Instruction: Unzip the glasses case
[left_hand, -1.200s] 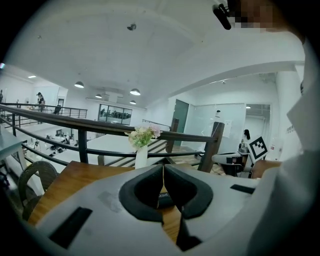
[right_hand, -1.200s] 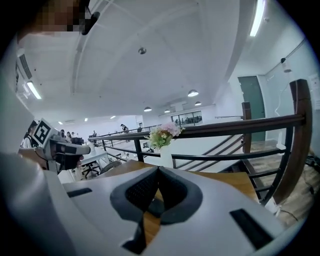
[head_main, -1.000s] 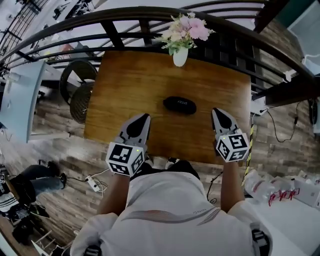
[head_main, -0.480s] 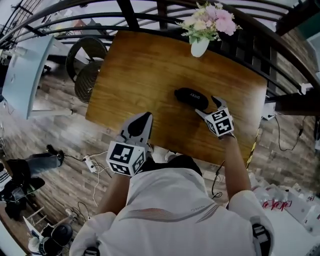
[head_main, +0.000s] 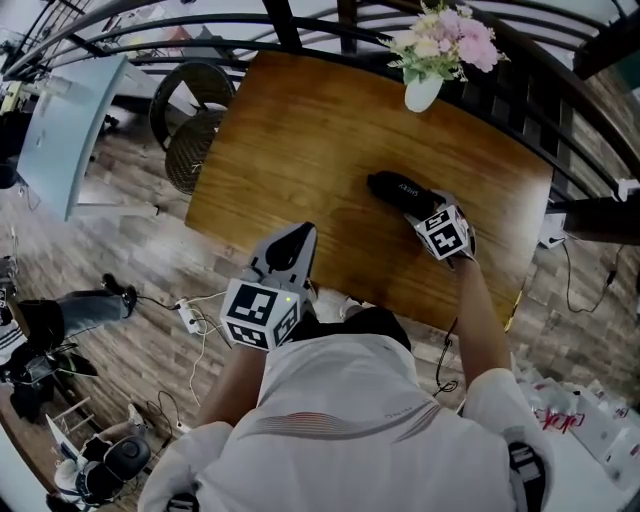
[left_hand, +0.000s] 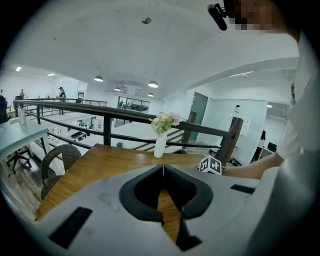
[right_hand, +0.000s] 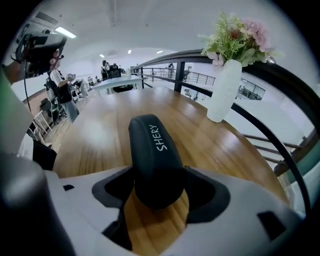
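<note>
Right gripper view: the right gripper (right_hand: 159, 174) is closing its jaws round the near end of the glasses case (right_hand: 150, 142), which lies between them on the surface (right_hand: 95, 135). The rounded shell could squirt forward, since the left gripper (left_hand: 163, 172), clenched empty, braces nothing.

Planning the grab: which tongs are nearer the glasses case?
Right. The right tongs are closing around the near end of the glasses case; the left tongs, shut, hover at the near edge of the table, apart from it.
</note>
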